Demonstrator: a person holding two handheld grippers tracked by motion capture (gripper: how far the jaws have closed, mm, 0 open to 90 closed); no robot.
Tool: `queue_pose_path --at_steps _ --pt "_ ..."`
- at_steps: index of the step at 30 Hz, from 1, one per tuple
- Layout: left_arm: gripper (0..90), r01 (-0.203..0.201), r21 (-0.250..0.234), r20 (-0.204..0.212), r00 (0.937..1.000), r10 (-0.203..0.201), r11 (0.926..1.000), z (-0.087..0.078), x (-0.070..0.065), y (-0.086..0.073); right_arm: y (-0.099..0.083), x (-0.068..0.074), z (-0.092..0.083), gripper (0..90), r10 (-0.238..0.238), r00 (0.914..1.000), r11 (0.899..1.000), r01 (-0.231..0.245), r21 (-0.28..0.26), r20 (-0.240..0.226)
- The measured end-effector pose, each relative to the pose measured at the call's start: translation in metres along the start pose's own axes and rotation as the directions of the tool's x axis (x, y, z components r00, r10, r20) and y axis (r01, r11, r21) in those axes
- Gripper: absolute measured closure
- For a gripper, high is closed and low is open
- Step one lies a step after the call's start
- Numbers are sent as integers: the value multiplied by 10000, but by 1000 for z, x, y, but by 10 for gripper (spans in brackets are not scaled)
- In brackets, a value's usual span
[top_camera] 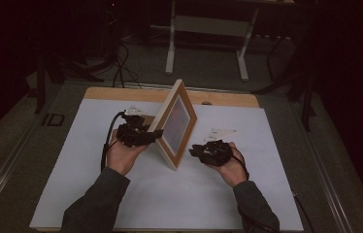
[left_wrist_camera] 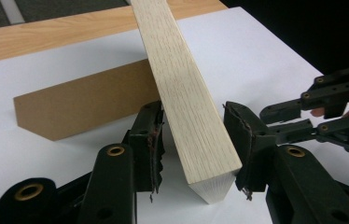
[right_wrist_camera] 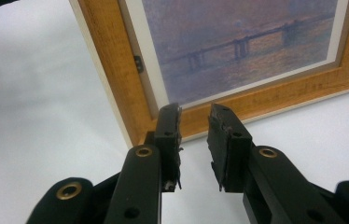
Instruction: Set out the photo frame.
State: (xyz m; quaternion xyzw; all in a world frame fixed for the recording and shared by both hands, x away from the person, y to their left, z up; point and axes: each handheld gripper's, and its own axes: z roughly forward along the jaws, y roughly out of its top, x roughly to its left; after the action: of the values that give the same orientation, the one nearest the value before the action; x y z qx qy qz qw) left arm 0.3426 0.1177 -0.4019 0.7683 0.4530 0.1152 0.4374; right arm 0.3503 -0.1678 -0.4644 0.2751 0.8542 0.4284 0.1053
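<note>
A wooden picture frame stands tilted on the white sheet, with a purple-toned print of a bridge in it. My left gripper straddles the frame's pale side edge near its lower corner, and both pads touch the wood. The brown easel back rests on the sheet behind that edge. My right gripper hovers just in front of the frame's lower border. Its jaws are apart with nothing between them. It also appears in the left gripper view, past the frame.
The sheet covers a wooden table whose bare far edge lies behind the frame. A small dark thing sits on that edge. On the floor beyond are white desk legs and cables. Open sheet lies near the person.
</note>
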Motion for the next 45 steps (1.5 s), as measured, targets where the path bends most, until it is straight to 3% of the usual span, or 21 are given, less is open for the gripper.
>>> queue_pose_path --at_steps 12,18,26,34,41,42,45 --pt "666 85 51 -164 9998 -84 10000 -8 16 0 0 -3 -2 729 59 9999 10000 -58 -20 102" --pt "683 373 96 279 9989 -375 9993 -12 29 0 2 -4 -3 728 45 9999 10000 -44 -84 140" --pt "693 321 218 620 9975 -333 9992 -14 37 1 5 -5 -5 717 89 9997 9999 -86 -147 224" --pt "711 516 261 1352 9893 -547 9983 -15 47 1 8 -6 -8 717 73 9994 9996 -63 -284 339" --pt "719 264 377 1766 9837 -326 9989 -15 49 2 9 -9 -11 716 127 9990 9993 -111 -364 440" --pt "720 126 428 1970 9802 -208 9990 -15 49 3 9 -10 -12 716 131 9989 9993 -115 -362 459" --pt "723 3 468 2118 9773 -102 9989 -15 49 4 10 -10 -12 716 122 9988 9992 -104 -378 484"
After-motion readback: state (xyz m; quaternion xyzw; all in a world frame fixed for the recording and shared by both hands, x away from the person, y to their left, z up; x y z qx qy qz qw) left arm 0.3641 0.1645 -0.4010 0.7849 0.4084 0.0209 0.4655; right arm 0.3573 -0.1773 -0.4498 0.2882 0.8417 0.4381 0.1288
